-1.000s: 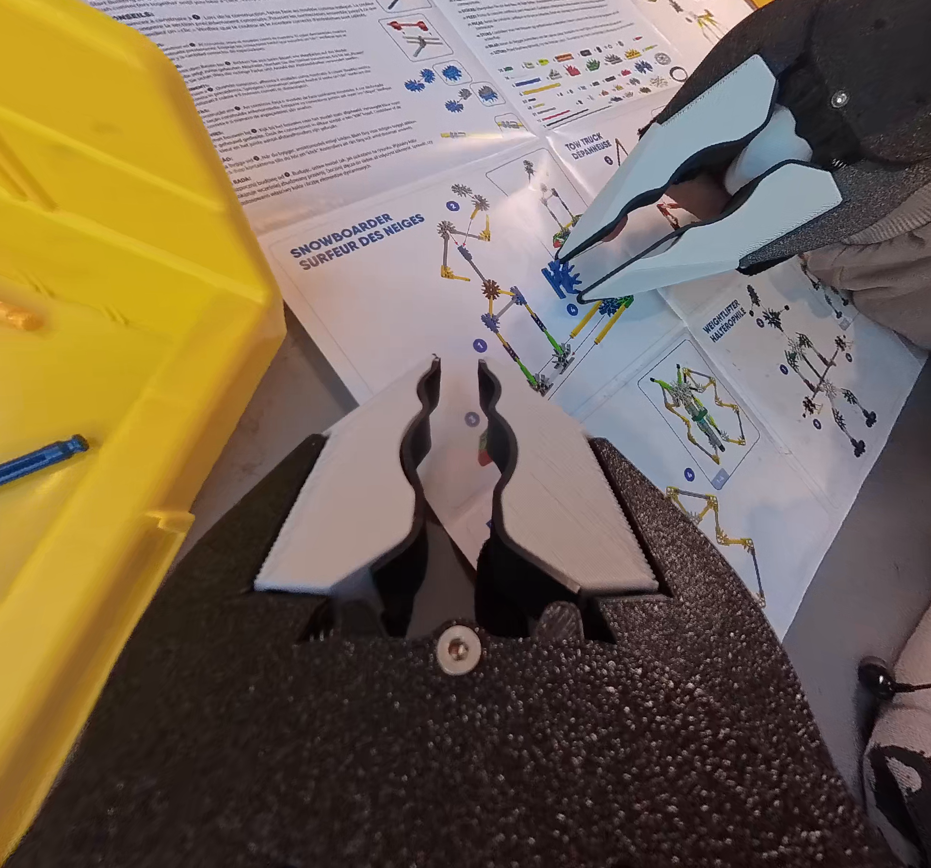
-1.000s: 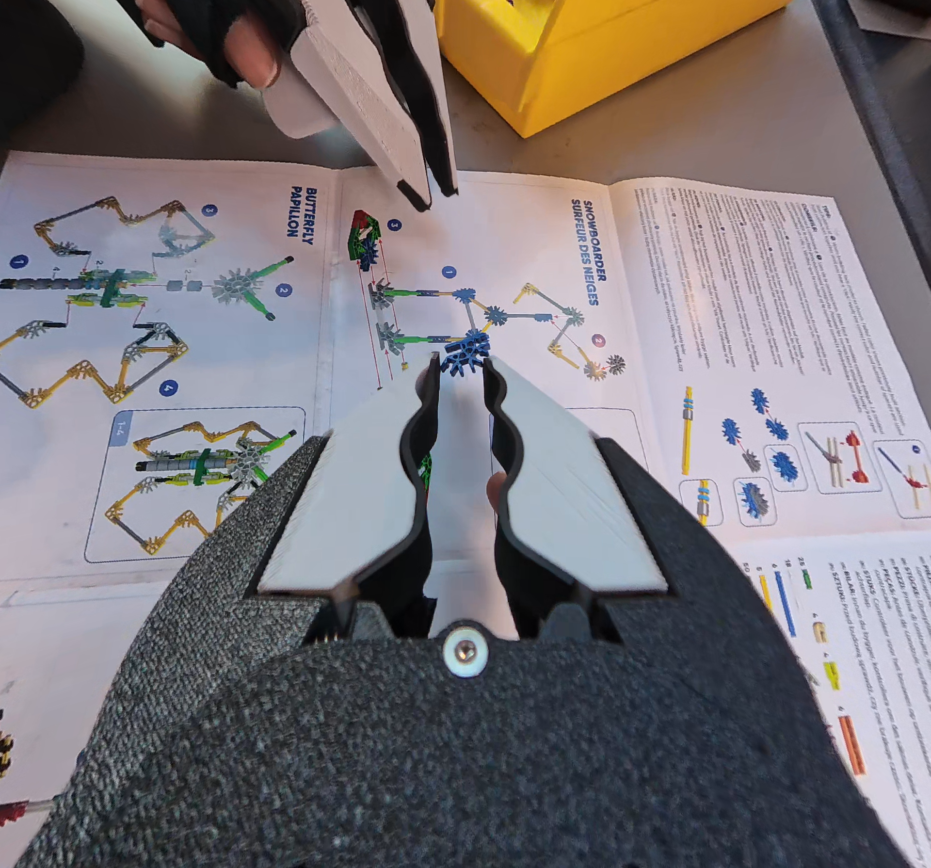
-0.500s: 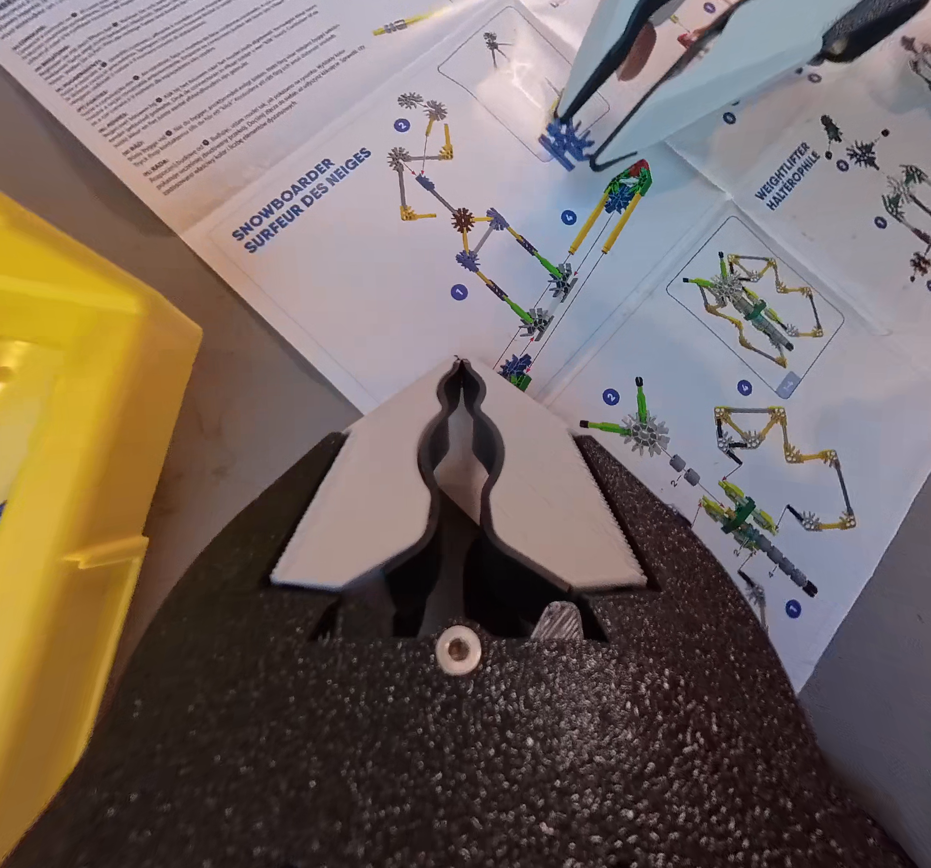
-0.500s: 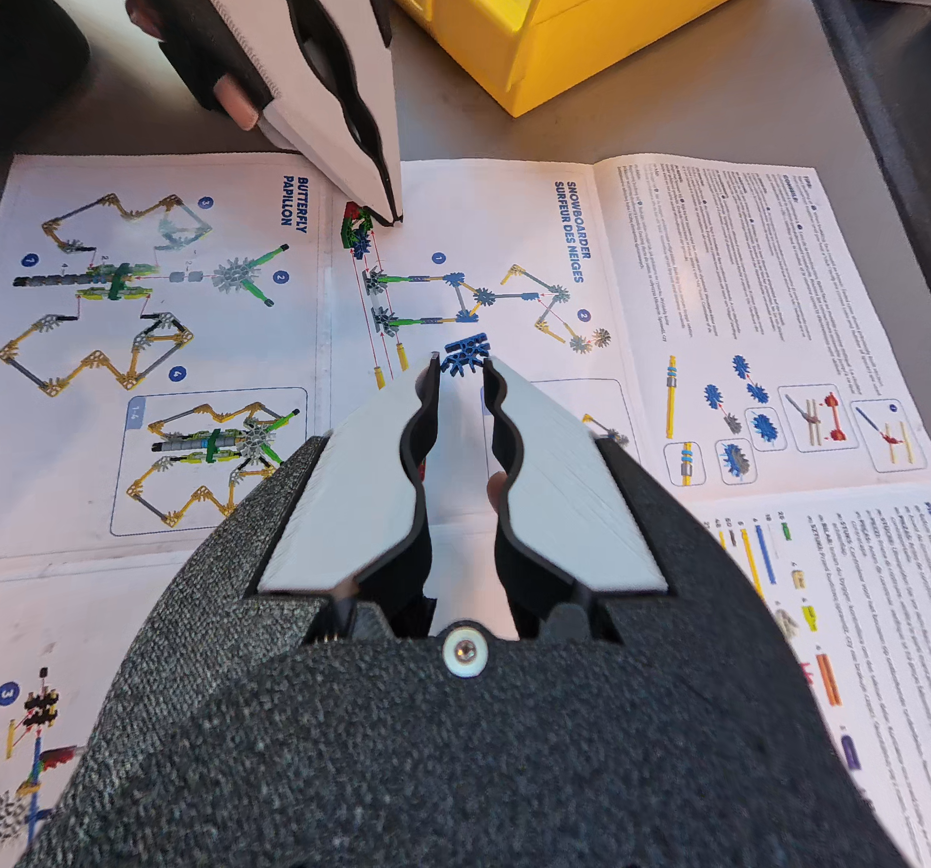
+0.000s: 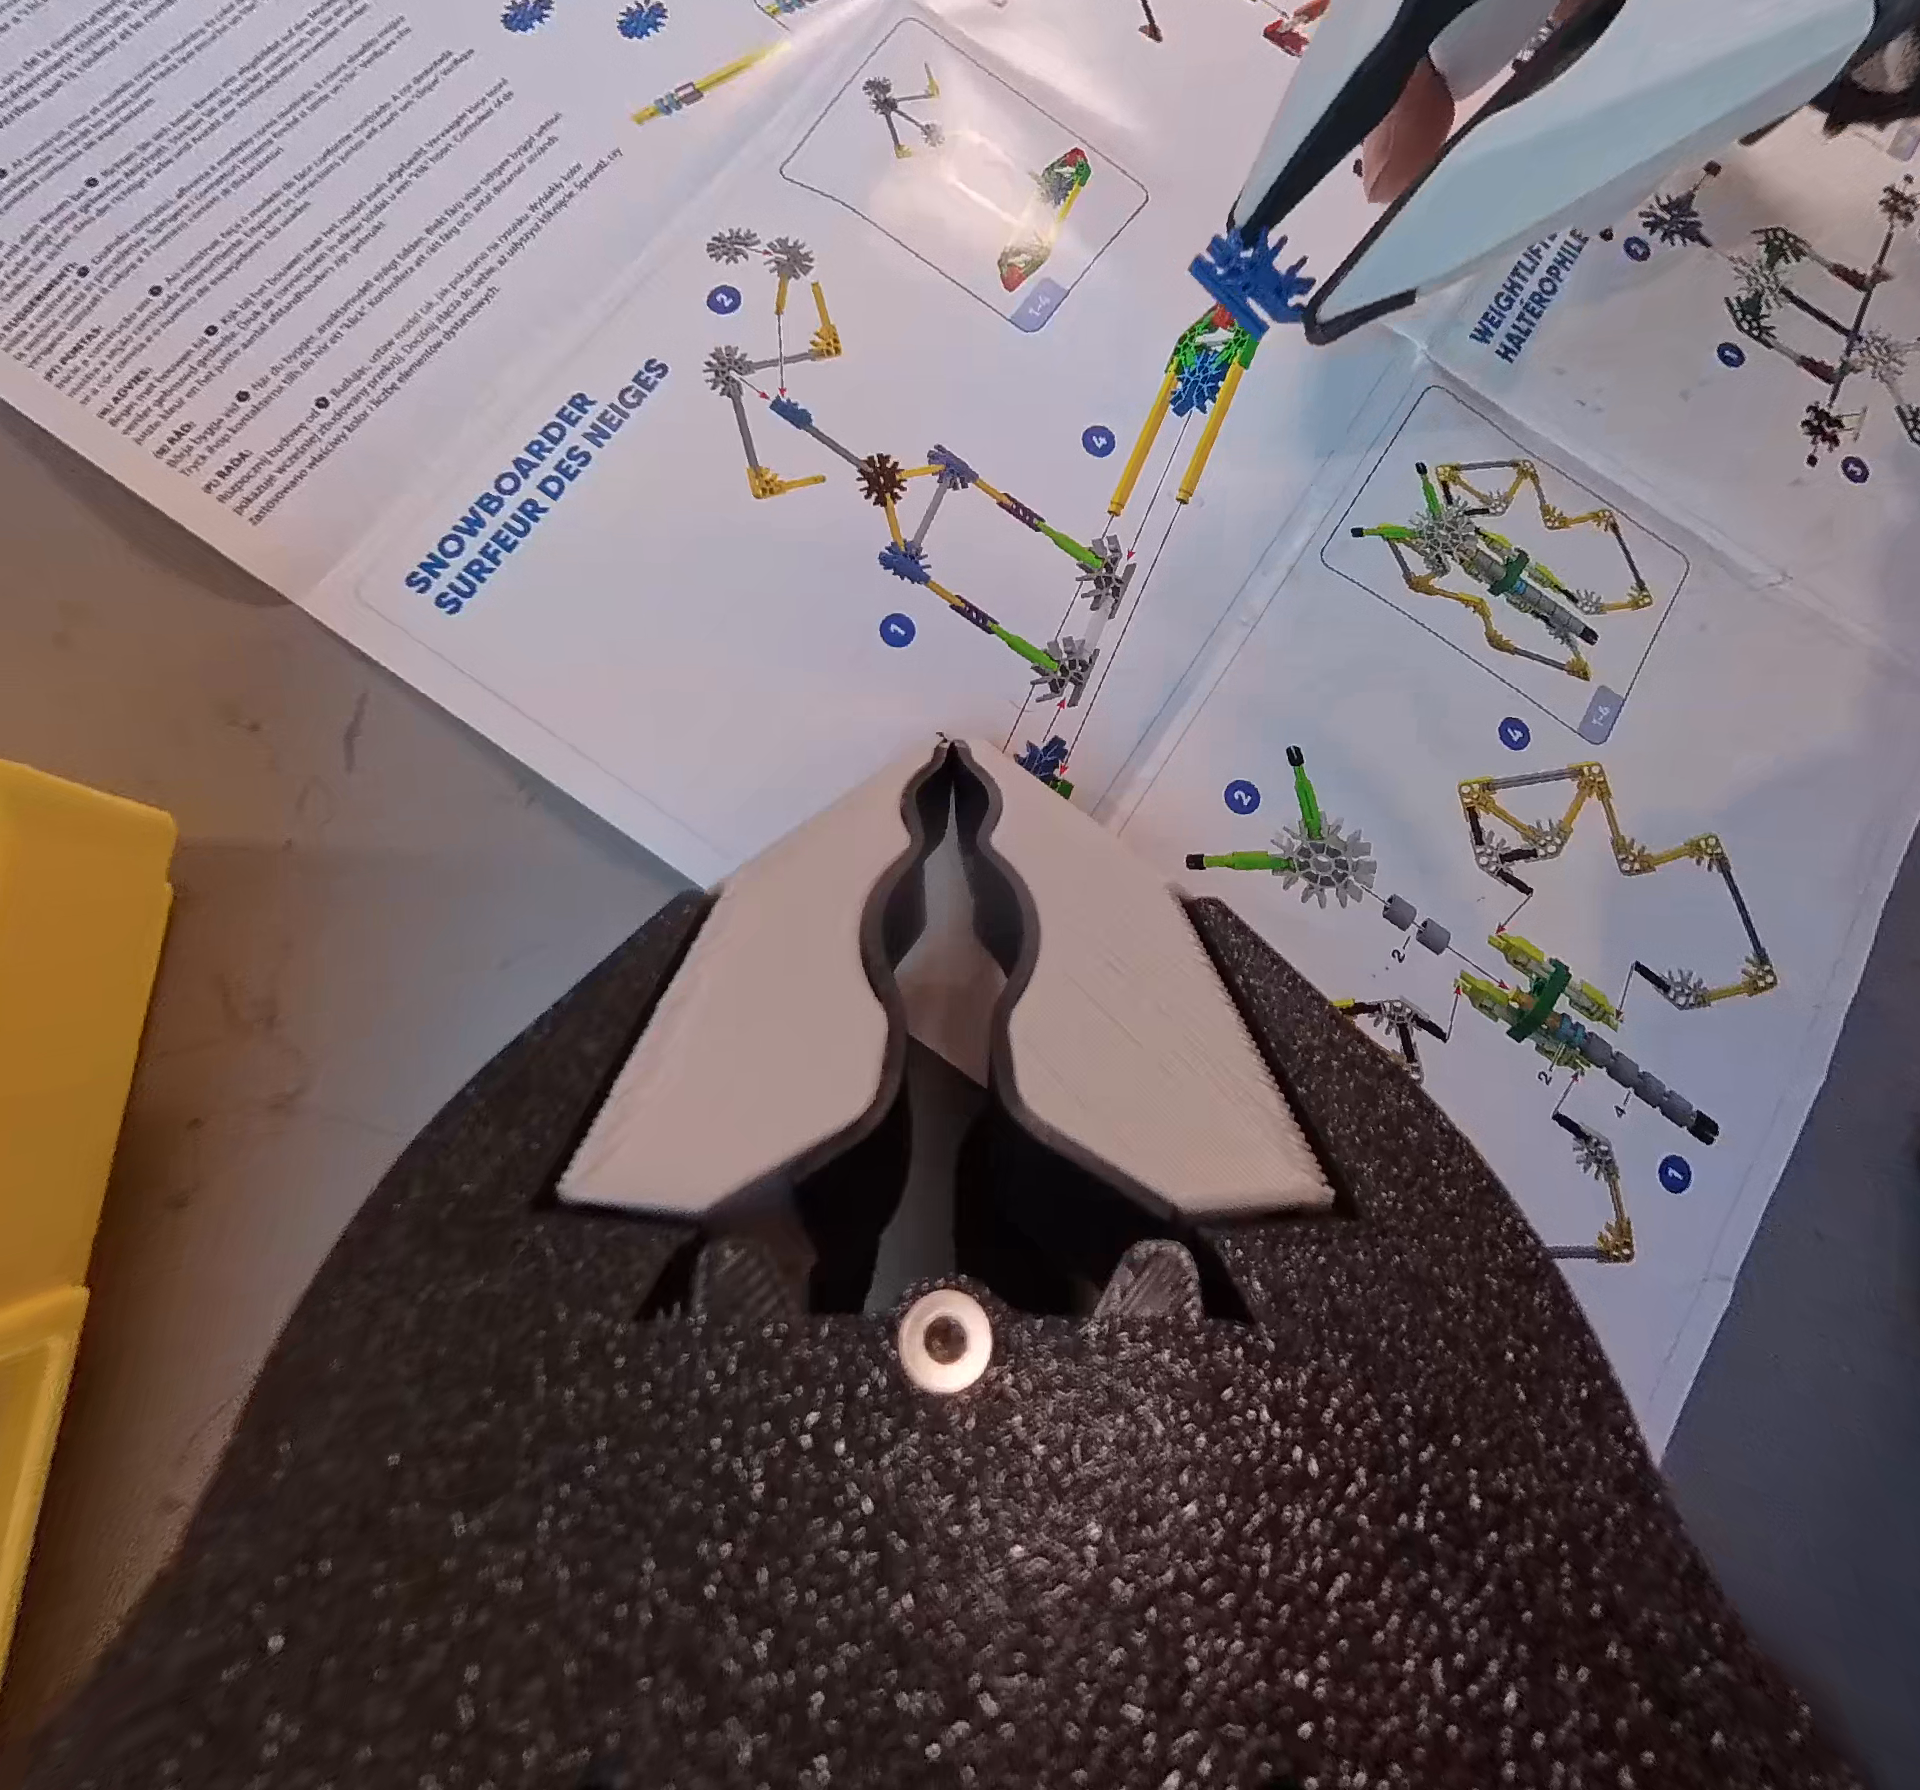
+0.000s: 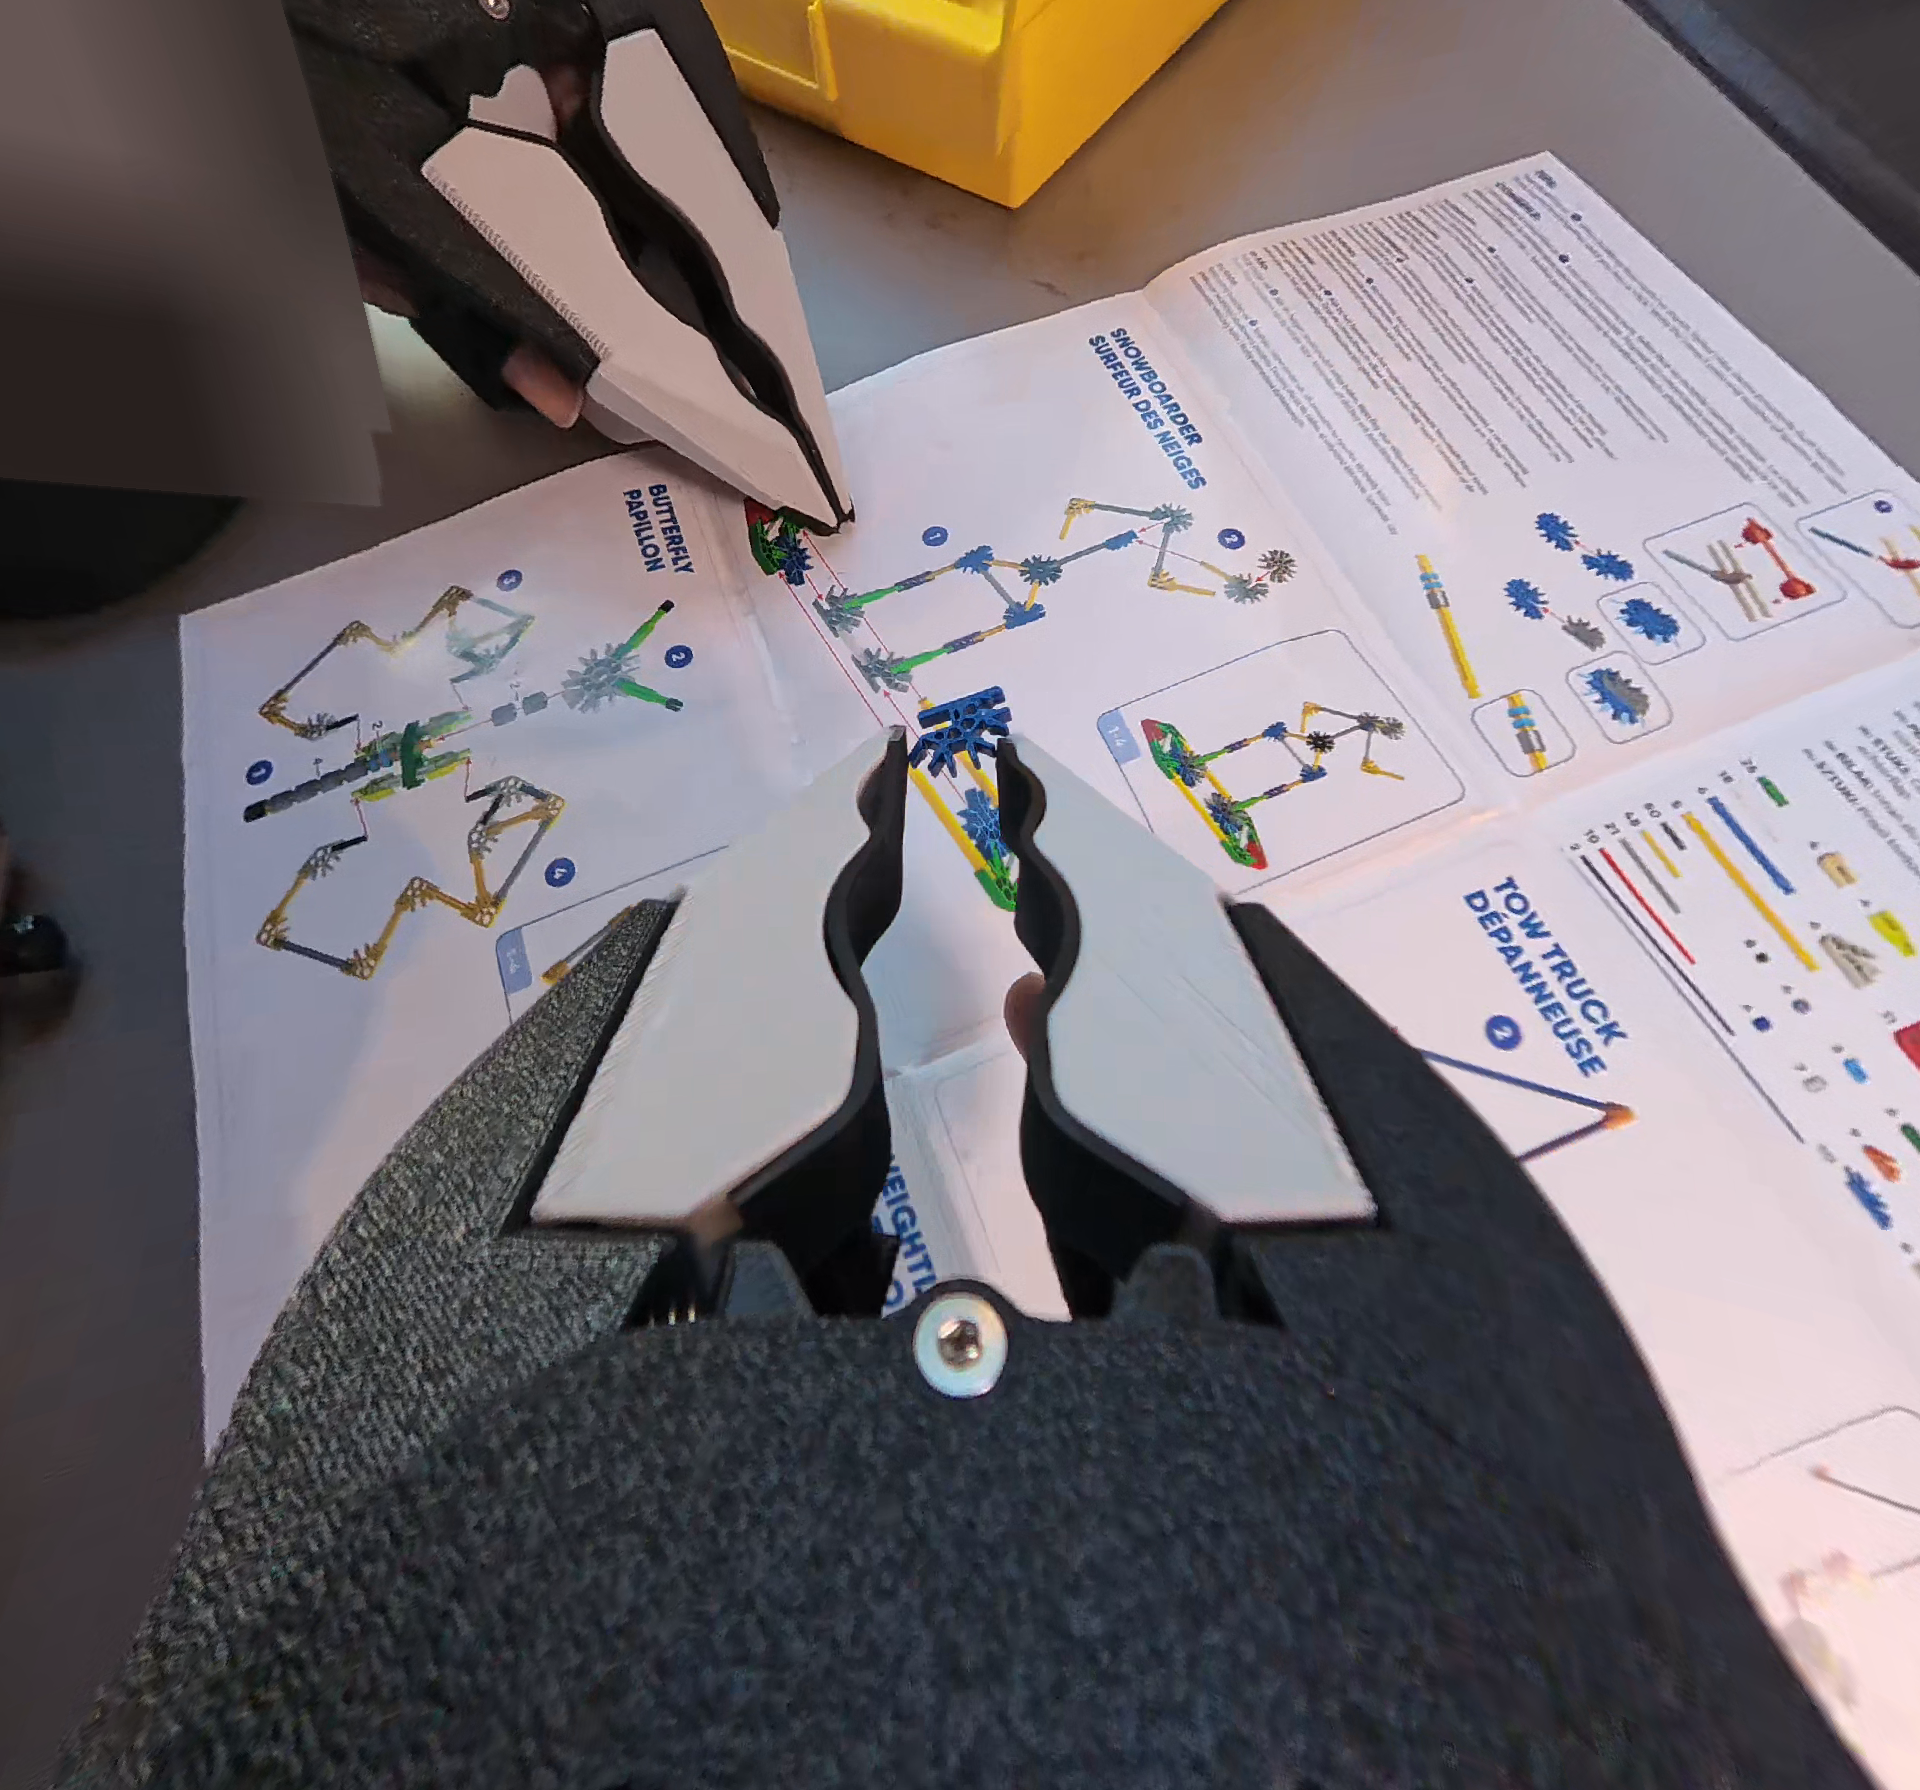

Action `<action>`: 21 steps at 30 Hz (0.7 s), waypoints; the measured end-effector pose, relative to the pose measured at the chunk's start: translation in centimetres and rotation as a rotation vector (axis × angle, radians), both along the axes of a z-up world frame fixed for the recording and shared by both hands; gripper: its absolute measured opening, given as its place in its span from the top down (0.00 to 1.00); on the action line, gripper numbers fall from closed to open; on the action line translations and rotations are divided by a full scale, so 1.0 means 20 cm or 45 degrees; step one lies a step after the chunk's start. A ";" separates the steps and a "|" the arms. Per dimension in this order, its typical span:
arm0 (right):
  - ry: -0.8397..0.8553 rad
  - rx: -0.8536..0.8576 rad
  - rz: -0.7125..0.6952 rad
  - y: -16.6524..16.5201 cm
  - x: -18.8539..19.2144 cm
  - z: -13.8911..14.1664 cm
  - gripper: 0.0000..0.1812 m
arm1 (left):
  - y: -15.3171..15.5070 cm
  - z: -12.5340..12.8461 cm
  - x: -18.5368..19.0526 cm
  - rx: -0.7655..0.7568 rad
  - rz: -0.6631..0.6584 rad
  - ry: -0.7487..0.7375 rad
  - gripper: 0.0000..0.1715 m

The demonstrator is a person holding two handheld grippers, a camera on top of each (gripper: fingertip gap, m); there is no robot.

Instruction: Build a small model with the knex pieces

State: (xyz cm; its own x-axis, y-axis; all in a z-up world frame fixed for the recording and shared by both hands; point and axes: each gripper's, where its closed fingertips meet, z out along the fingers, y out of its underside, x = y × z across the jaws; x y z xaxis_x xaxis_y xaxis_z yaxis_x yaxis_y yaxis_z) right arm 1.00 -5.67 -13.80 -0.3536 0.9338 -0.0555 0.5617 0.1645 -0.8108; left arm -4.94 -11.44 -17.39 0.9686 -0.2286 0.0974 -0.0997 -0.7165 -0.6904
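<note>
Grey tabletop (image 6: 1299,130) carries an unfolded instruction sheet (image 6: 1455,452). Left gripper (image 5: 948,753) is pinched closed, empty, touching the sheet; right gripper (image 6: 948,748), parted, straddles a loose blue connector (image 6: 961,724) lying on the sheet, ungrasped.

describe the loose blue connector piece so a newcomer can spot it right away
Start at the unfolded instruction sheet on the grey table. The blue connector lies near its centre fold, at the right gripper tips. Unlike the printed parts around it, it is real plastic.

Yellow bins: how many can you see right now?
1 for sure: a yellow bin of building pieces beyond the instruction sheet in the right wrist view. The left wrist view shows a yellow edge at left; same bin or a second, I cannot tell.
</note>
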 end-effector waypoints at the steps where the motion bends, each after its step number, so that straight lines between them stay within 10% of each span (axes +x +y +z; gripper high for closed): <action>1: 0.002 -0.002 -0.017 -0.01 -0.01 -0.01 0.92 | 0.00 0.00 0.00 0.000 0.002 -0.012 1.00; 21: -0.105 -0.080 -0.120 -0.12 -0.23 -0.09 0.91 | -0.01 0.01 -0.03 0.003 0.051 -0.078 1.00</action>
State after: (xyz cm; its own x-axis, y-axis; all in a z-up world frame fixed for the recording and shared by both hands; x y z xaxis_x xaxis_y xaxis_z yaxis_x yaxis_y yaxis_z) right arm -3.67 -8.09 -15.61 -0.2565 0.9564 -0.1397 0.6372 0.0586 -0.7685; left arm -5.50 -11.57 -17.20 0.9693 -0.1901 0.1560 -0.0287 -0.7175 -0.6960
